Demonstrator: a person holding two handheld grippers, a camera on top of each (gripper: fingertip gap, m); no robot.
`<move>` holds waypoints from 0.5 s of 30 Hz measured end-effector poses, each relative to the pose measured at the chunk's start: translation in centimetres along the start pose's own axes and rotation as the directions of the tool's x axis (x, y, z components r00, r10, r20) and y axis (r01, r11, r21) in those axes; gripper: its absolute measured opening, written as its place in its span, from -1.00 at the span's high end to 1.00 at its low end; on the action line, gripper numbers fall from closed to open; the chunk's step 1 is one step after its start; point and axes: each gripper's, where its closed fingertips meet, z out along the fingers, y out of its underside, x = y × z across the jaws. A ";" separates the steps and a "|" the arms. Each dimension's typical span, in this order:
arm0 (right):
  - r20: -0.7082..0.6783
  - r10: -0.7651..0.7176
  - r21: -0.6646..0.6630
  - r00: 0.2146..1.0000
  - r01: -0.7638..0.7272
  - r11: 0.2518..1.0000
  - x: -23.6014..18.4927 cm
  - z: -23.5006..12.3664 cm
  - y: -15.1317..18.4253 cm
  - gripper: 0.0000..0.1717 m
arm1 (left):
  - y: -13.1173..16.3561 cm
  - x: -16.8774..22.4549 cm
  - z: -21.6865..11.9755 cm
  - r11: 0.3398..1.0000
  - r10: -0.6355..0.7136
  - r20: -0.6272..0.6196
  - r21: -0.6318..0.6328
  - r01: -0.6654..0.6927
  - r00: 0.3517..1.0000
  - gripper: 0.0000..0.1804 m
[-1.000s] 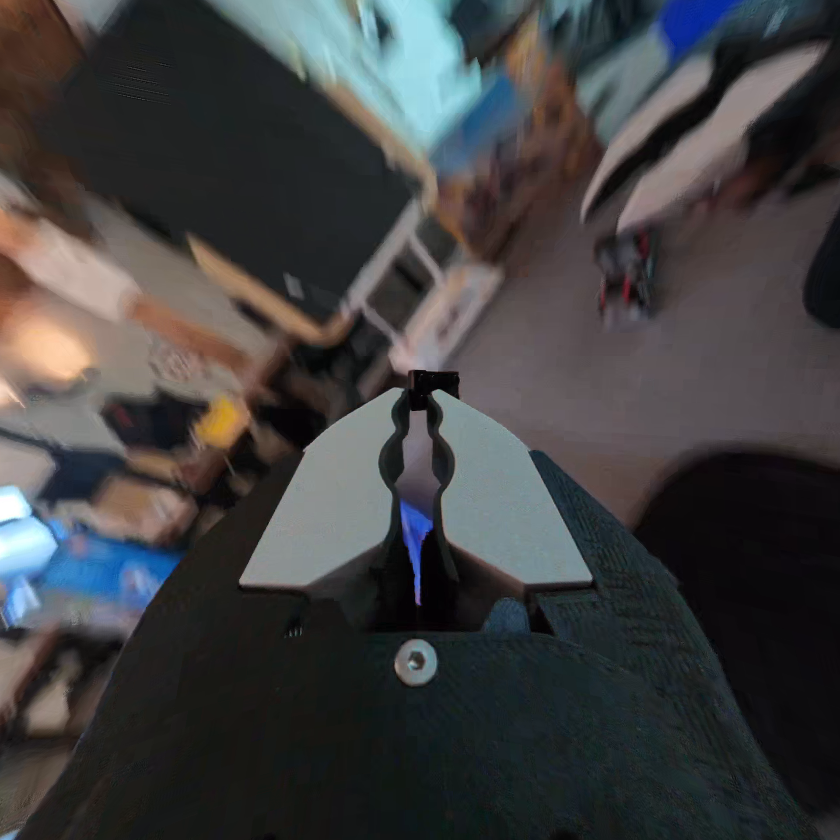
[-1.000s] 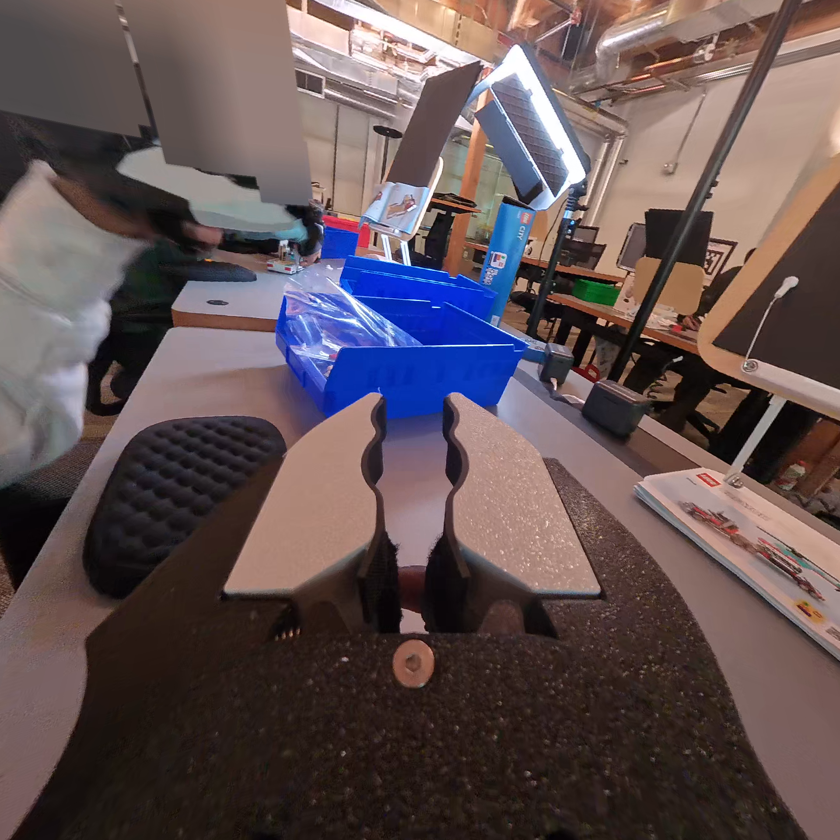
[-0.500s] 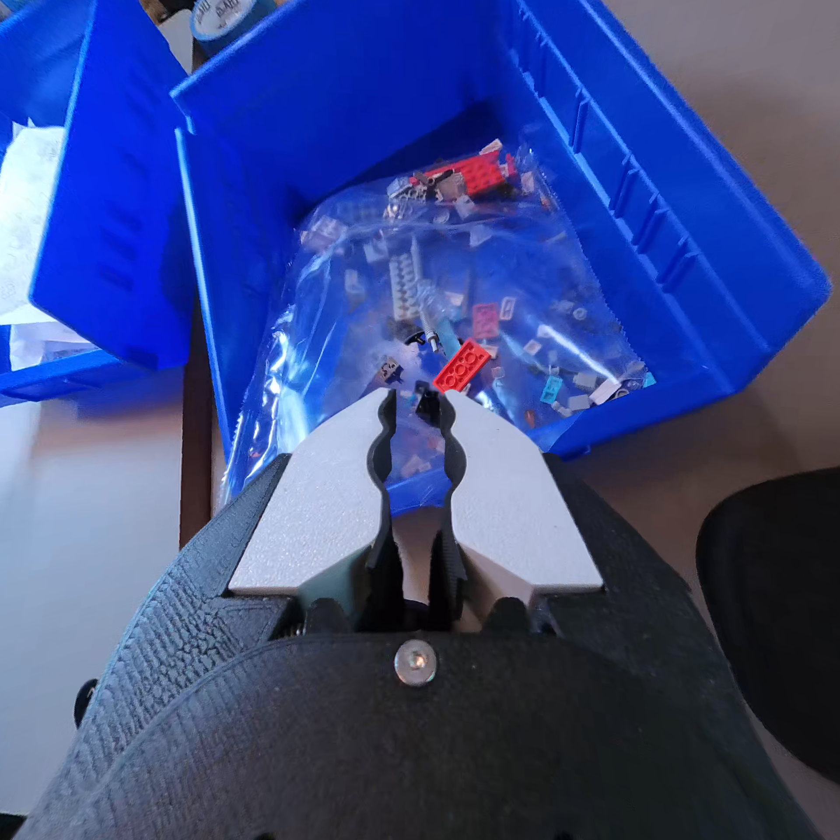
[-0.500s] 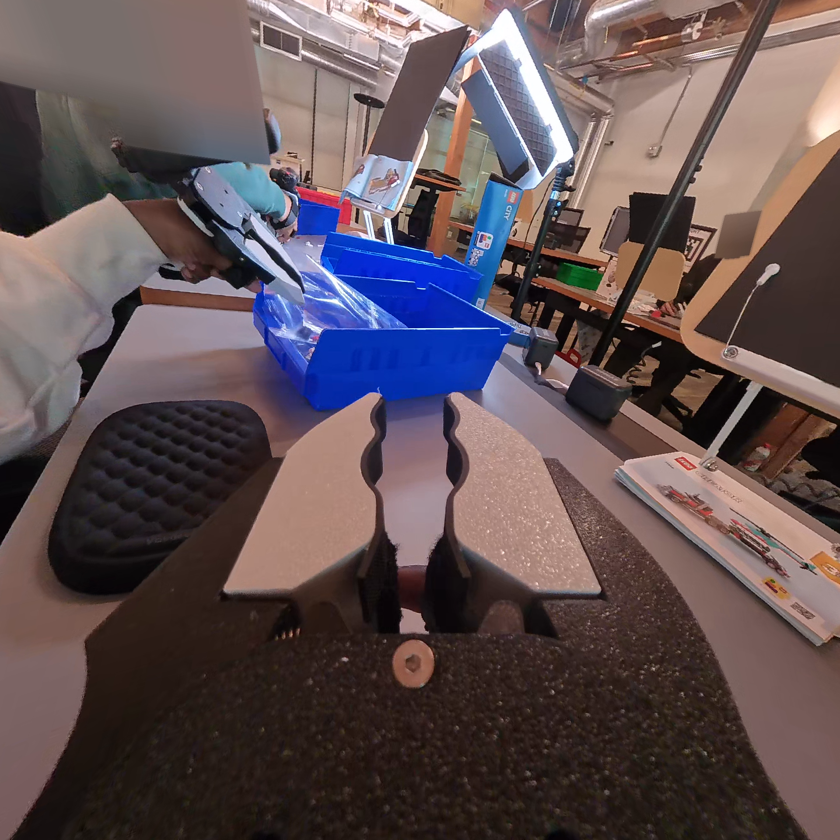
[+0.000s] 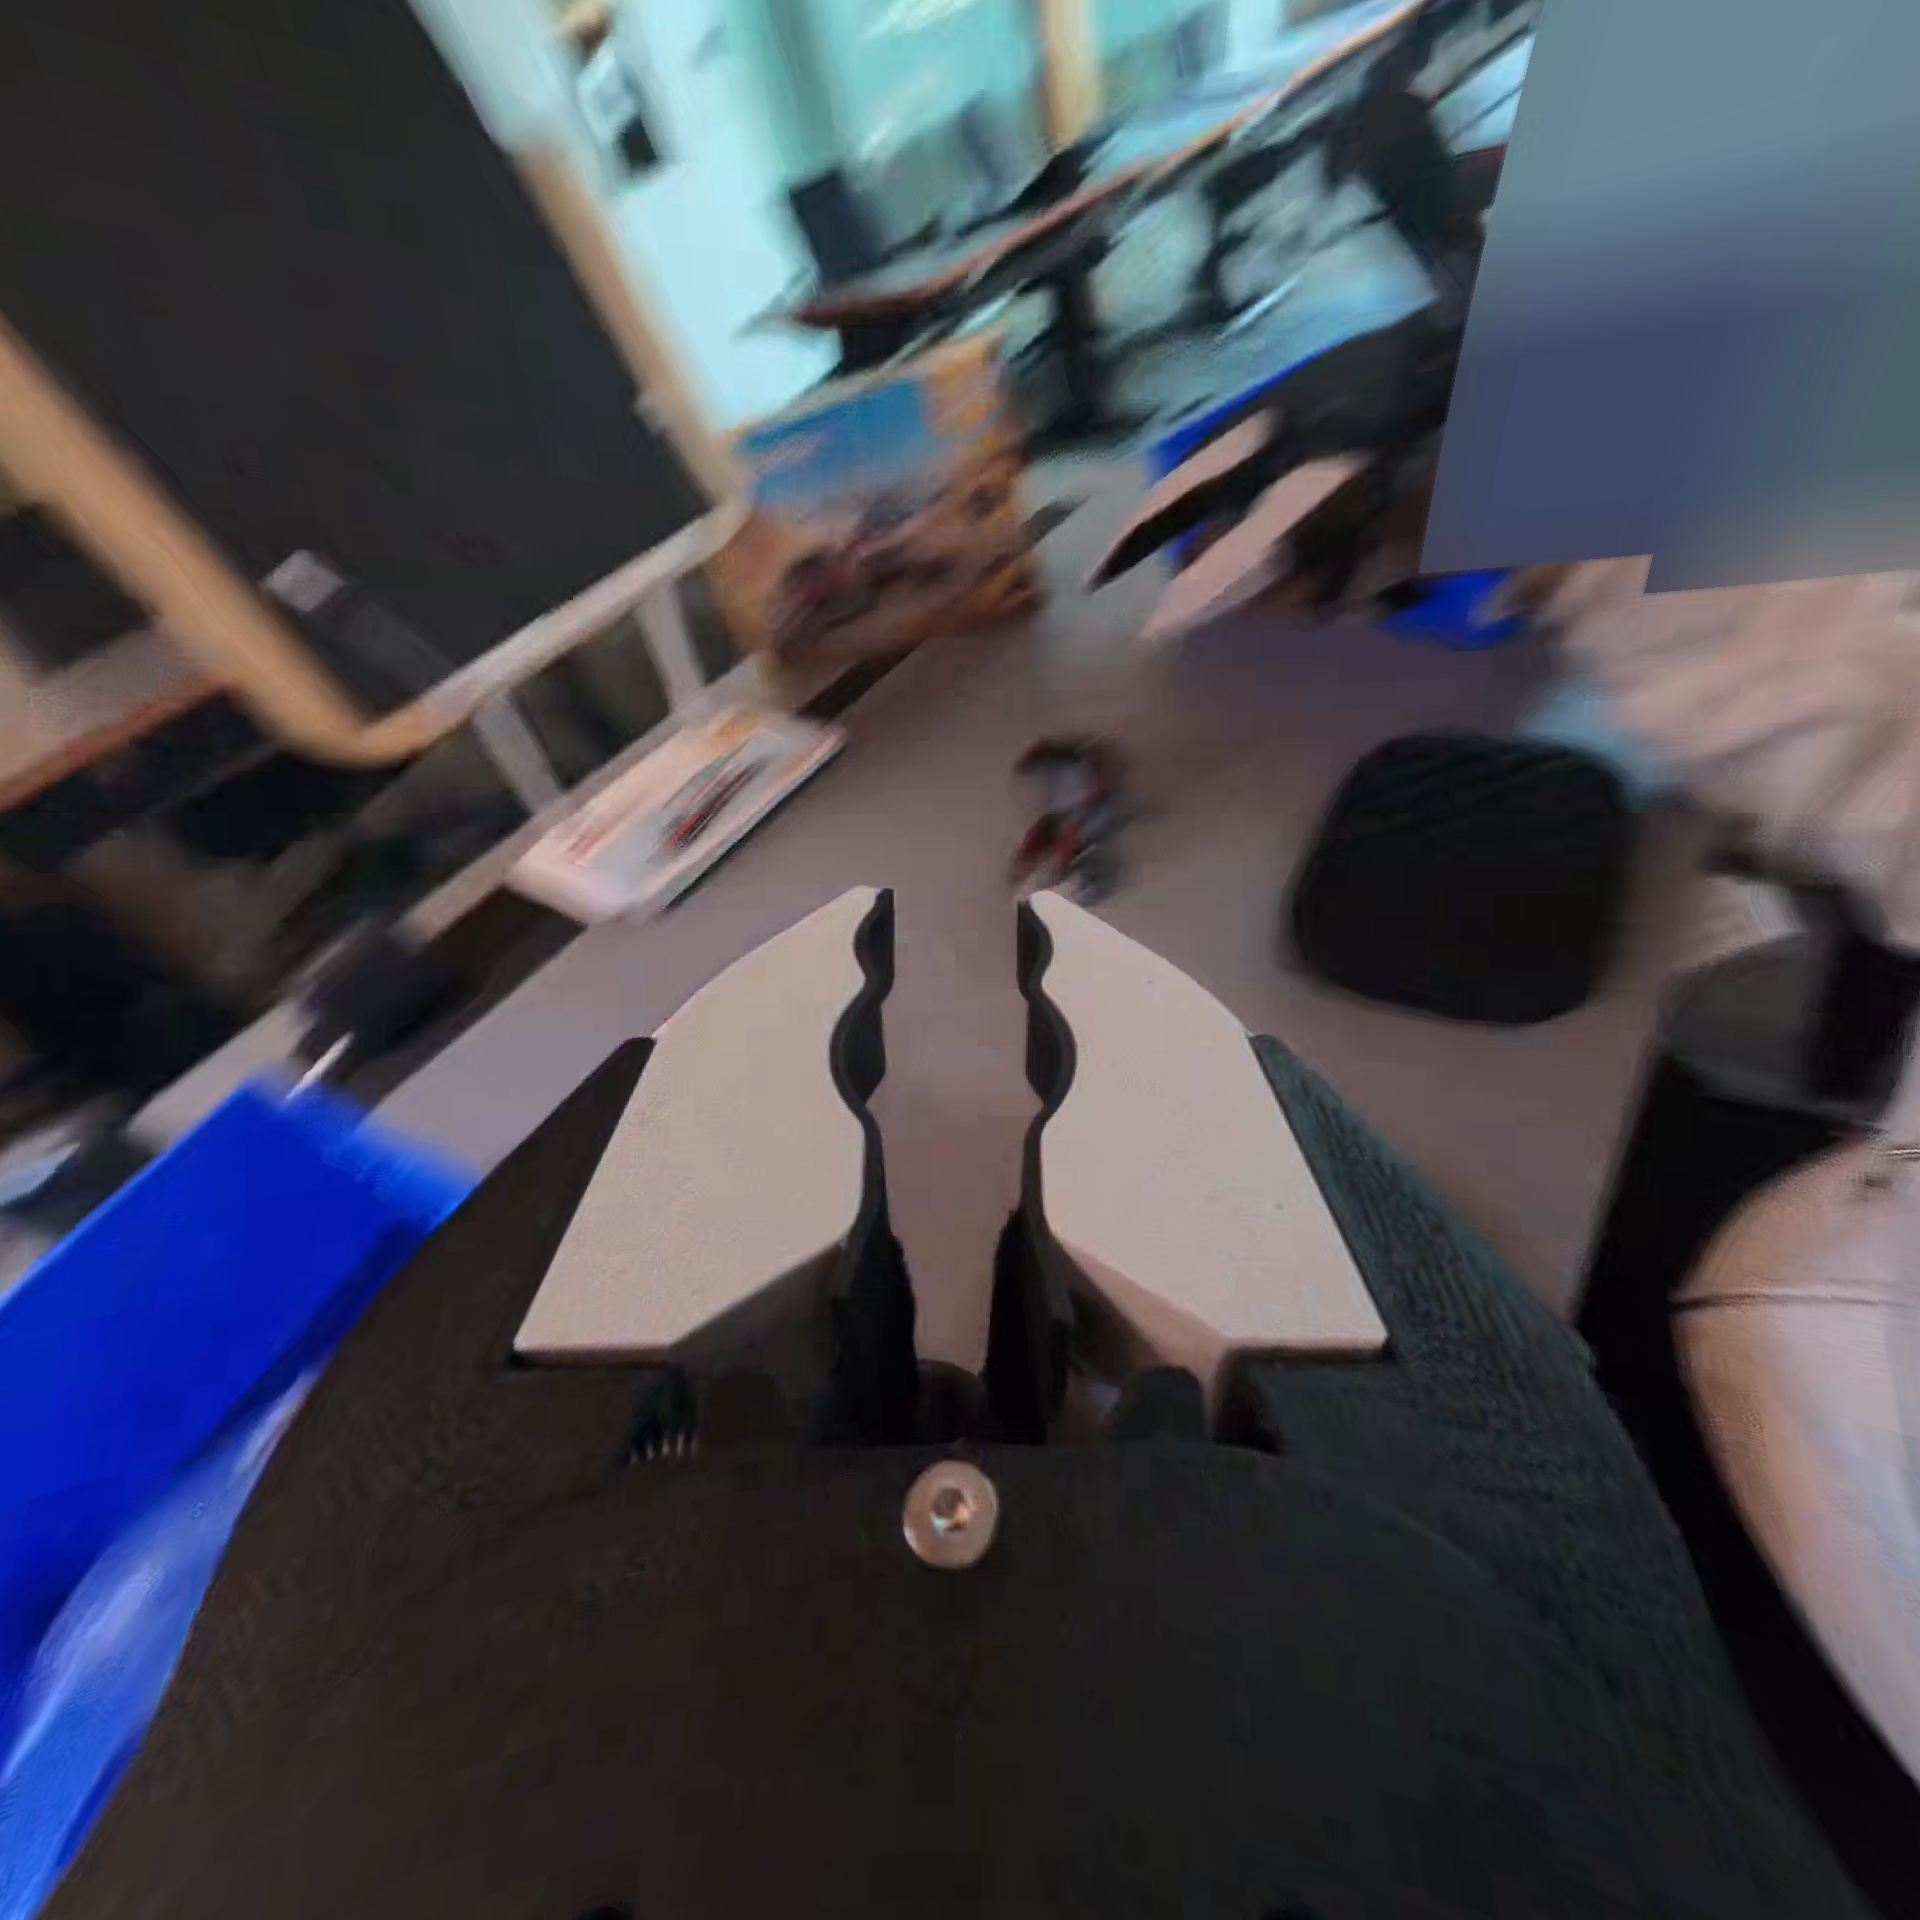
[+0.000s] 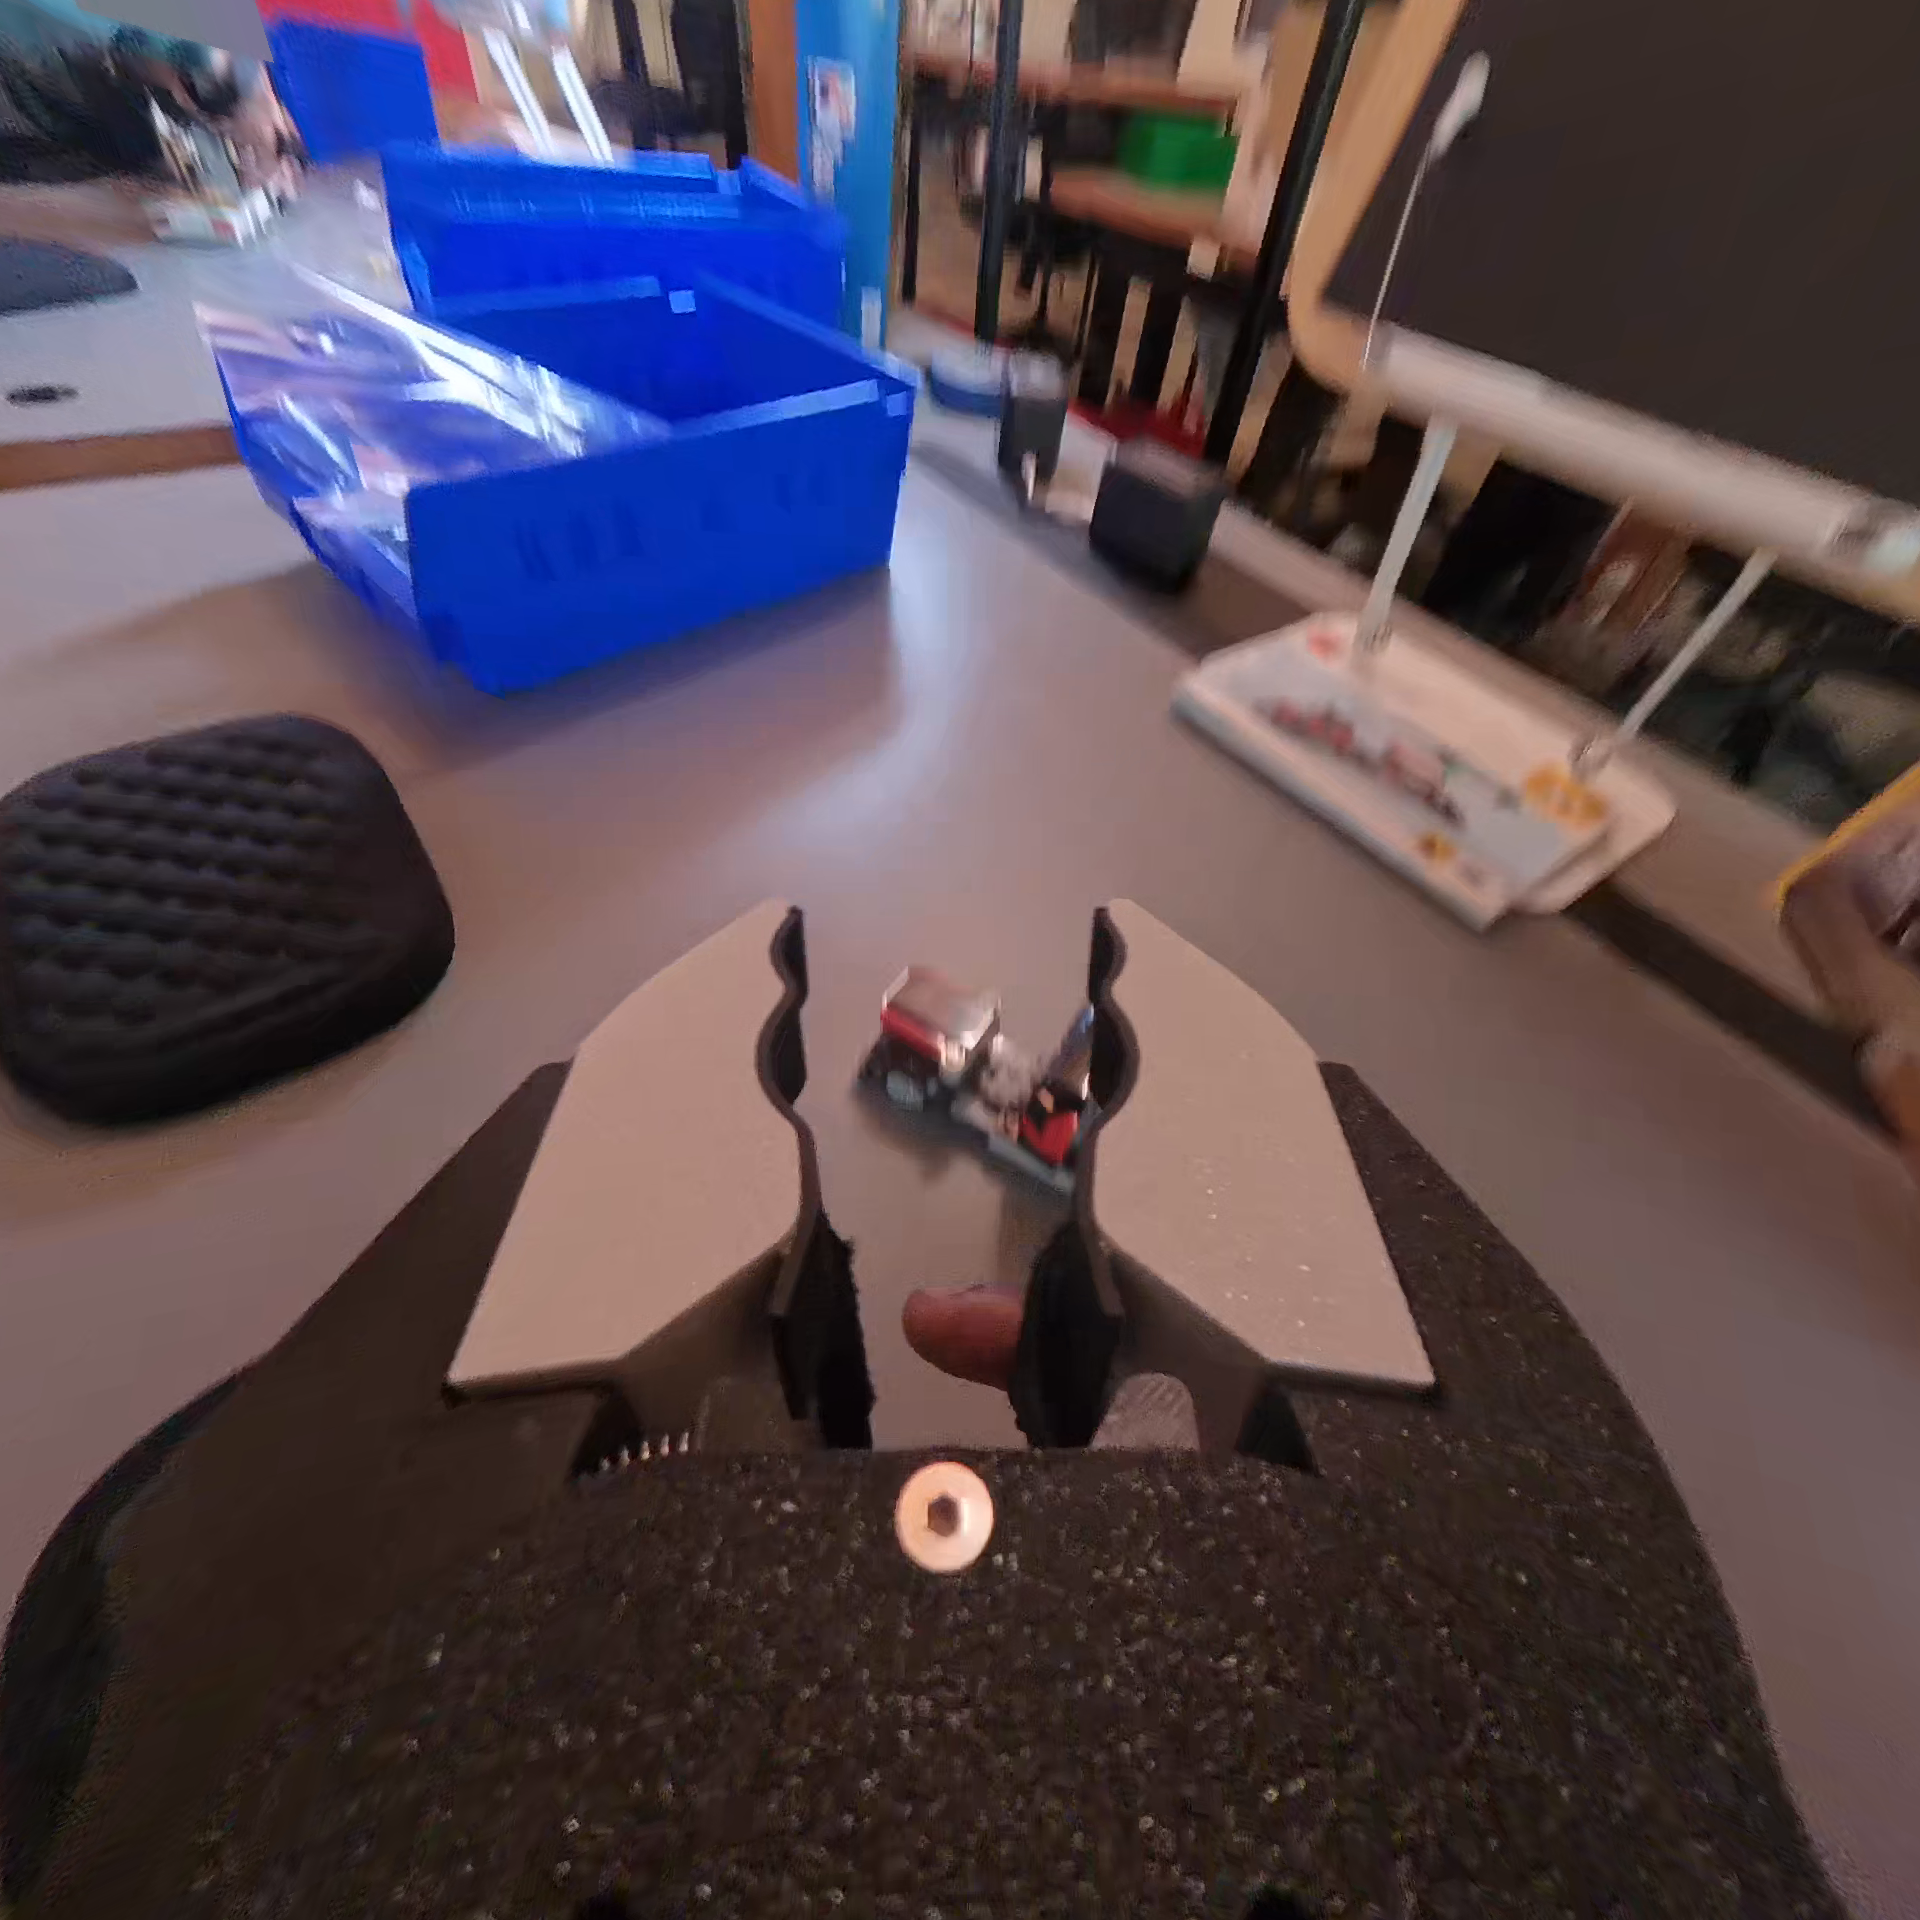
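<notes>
Little brick toy (image 6: 966, 1049) — red, grey and black — sitting on the grey surface (image 6: 935, 748), low in the middle of the right wrist view. Right in the gap of the right gripper (image 6: 945, 914), fingers spread wide, left one clear of it, right one very close; touching or not, hard to say. Nothing pinched. Bumpy black pad (image 6: 208, 914) at the left edge, blue bin (image 6: 644, 520) with a clear bag (image 6: 395, 384) in the upper left, open booklet (image 6: 1423, 748) at the right. Left gripper (image 5: 954, 896) in a blurry view — fingers apart, only air between, same toy (image 5: 1060, 821) just past the tips.
</notes>
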 end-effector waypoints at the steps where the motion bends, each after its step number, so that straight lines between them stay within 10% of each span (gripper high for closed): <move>1: 0.020 0.029 -0.056 0.999 -0.028 0.998 0.3 -0.3 1.0 0.33 | -1.4 2.1 0.9 0.997 0.021 -0.093 0.071 -0.015 0.995 0.73; 5: 0.093 0.045 -0.228 0.995 -0.023 0.973 0.0 -0.2 4.5 0.23 | -2.6 7.6 7.0 0.982 0.043 -0.310 0.190 0.017 0.950 0.54; 15: 0.067 -0.032 -0.303 0.997 0.051 0.952 0.8 2.5 7.7 0.29 | 8.2 5.9 26.4 0.963 -0.116 -0.222 -0.265 0.055 0.968 0.24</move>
